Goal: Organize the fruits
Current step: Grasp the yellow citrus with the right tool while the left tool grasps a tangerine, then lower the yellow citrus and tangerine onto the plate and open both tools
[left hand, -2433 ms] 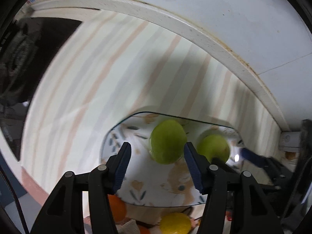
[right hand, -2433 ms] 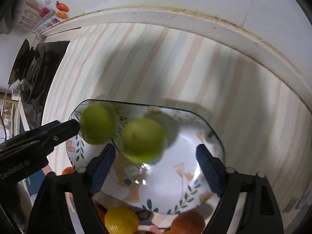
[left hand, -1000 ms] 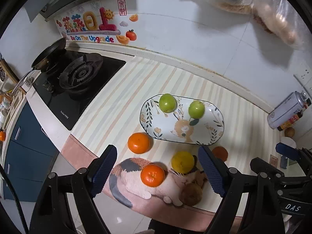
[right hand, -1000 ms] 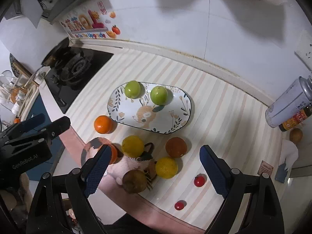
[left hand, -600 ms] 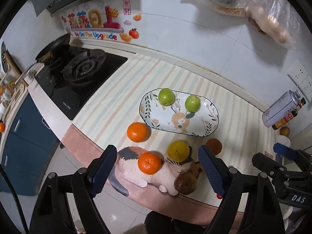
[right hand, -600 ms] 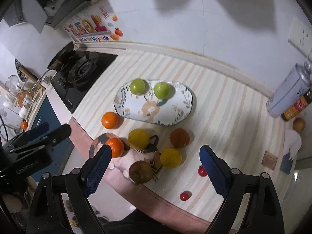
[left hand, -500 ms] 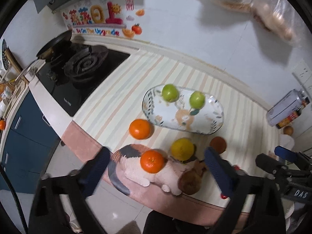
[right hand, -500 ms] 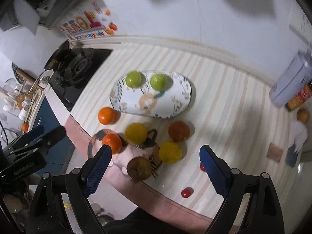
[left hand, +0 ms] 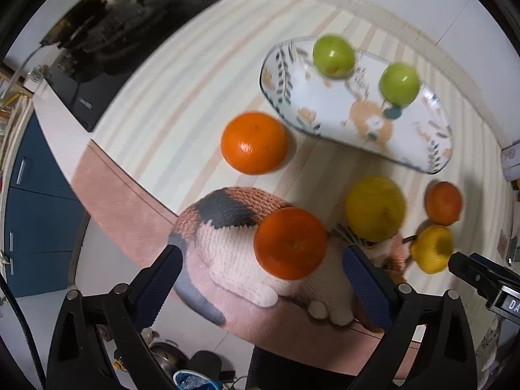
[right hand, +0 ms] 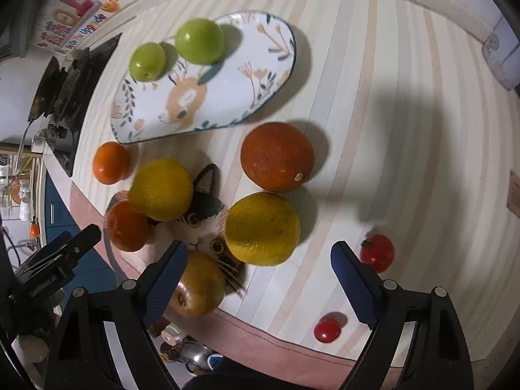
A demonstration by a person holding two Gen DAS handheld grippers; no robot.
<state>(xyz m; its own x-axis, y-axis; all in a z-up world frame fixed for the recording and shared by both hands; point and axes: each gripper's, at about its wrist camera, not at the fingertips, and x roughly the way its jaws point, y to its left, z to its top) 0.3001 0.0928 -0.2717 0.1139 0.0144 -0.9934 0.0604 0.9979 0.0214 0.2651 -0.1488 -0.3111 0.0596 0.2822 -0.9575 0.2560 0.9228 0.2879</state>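
Observation:
Two green apples [left hand: 333,56] [left hand: 399,84] lie on the patterned oval plate [left hand: 325,107]. My left gripper [left hand: 265,271] is open and empty, just above an orange [left hand: 290,243] that rests on a knitted cat mat [left hand: 224,227]. Another orange [left hand: 254,143] lies beside the plate. My right gripper [right hand: 258,271] is open and empty over a yellow citrus [right hand: 262,228]. A dark orange [right hand: 277,161], a second yellow citrus [right hand: 161,189] and a brown pear [right hand: 197,287] lie close by. The plate [right hand: 227,97] also shows in the right wrist view.
Two cherry tomatoes [right hand: 377,253] [right hand: 327,330] lie near the counter's front edge at the right. A black gas stove [left hand: 107,42] stands at the left. The counter's pink edge [left hand: 123,214] drops to blue cabinets [left hand: 35,214].
Both grippers have dropped from high above the counter to just over the loose fruit. Both stay open. The fruit has not moved.

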